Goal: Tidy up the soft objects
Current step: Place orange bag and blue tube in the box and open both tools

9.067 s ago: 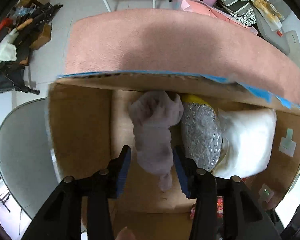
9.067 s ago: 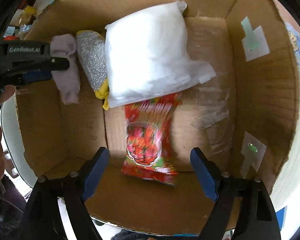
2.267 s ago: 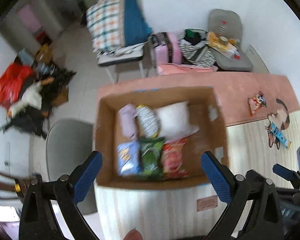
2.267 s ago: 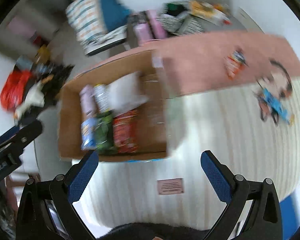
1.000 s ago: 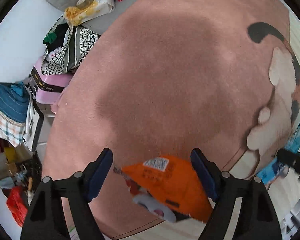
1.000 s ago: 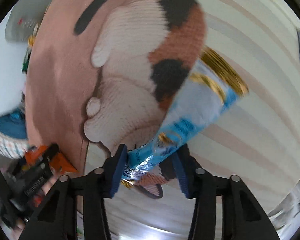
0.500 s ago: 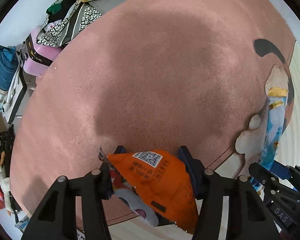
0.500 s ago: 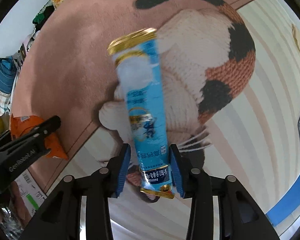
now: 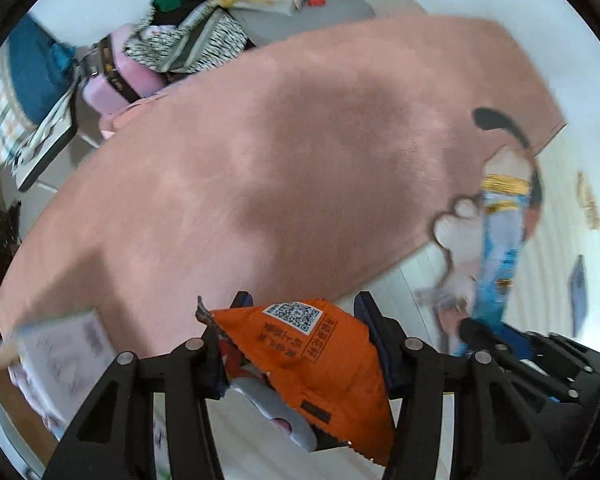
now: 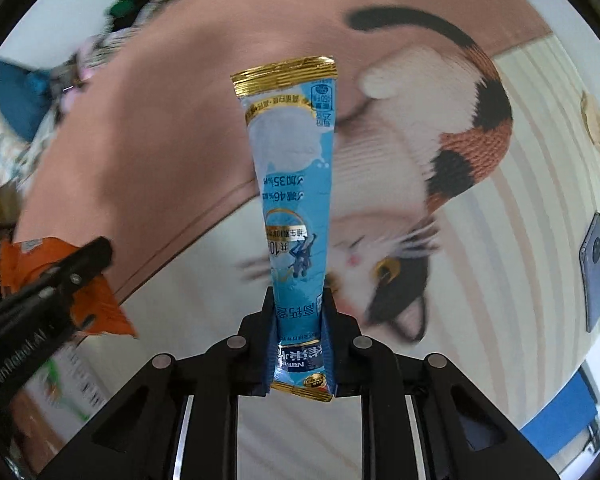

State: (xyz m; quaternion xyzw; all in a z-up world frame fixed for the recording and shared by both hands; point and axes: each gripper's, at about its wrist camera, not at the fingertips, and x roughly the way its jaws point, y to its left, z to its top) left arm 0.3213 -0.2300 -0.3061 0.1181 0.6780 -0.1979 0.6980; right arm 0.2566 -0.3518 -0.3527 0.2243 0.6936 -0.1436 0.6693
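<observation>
My left gripper (image 9: 302, 320) is shut on an orange snack packet (image 9: 312, 364) with a QR code and holds it above the pink rug (image 9: 260, 152). My right gripper (image 10: 298, 312) is shut on the lower end of a long blue sachet (image 10: 290, 184) with gold ends, which stands upright above the cat-pattern mat (image 10: 440, 184). The blue sachet (image 9: 500, 240) also shows at the right of the left wrist view. The orange packet (image 10: 40, 272) and the left gripper show at the left of the right wrist view. A corner of the cardboard box (image 9: 16, 396) shows at lower left.
A phone (image 10: 596, 272) lies on the striped surface at right. A pink suitcase (image 9: 116, 72), striped clothes (image 9: 188, 40) and a checked cloth on a chair (image 9: 16, 92) stand beyond the rug. A blue patch (image 10: 560, 412) shows at lower right.
Both grippers have lifted higher with their packets and shifted toward the left. The box corner has come into the left wrist view. The blue sachet now stands straight up.
</observation>
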